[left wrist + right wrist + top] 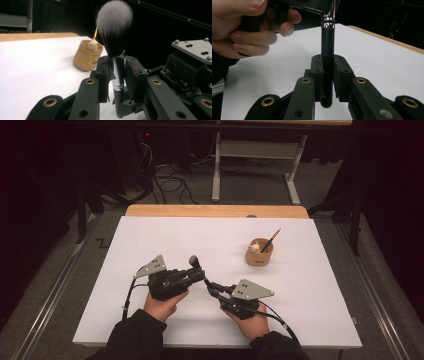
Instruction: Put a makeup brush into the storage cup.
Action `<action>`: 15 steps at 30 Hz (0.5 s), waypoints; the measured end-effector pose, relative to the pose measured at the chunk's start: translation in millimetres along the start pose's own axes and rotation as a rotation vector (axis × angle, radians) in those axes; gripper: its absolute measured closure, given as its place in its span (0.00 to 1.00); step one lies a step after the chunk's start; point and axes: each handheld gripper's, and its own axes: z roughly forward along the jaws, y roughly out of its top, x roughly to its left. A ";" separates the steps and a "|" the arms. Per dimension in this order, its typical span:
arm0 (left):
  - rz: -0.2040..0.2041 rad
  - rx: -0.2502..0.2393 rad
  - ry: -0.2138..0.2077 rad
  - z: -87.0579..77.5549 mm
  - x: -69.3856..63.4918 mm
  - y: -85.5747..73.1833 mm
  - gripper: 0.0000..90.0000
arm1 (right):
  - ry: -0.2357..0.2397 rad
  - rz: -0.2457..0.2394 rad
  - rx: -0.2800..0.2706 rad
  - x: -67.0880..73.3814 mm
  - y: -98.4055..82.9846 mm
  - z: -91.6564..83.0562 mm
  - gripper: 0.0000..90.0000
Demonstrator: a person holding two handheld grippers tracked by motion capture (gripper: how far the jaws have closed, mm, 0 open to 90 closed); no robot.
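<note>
A black makeup brush with a fluffy grey-tipped head (115,27) stands upright between both grippers near the table's front middle (194,261). My left gripper (118,75) is shut on its silver ferrule, just under the head, and in the high view it (202,276) comes in from the left. Lower down, my right gripper (327,75) is shut on the black handle (327,50), whose rounded end hangs just below the pads. From above, the right gripper (212,290) sits right of and below the left one.
A tan cup (259,252) stands at the right back of the white sheet (175,240), holding a thin brush (272,239) and a small white figure (255,248). The cup (87,56) lies beyond the left gripper. The table's wooden edge (215,211) runs along the back.
</note>
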 end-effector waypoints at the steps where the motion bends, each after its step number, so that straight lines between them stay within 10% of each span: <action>1: -0.003 -0.001 -0.002 0.0 0.2 -0.1 0.83 | 0.001 0.000 -0.001 0.0 -0.1 0.1 0.90; 15: -0.017 -0.011 -0.040 -0.2 1.4 -0.5 0.86 | 0.000 -0.011 -0.002 0.6 -0.3 0.4 0.90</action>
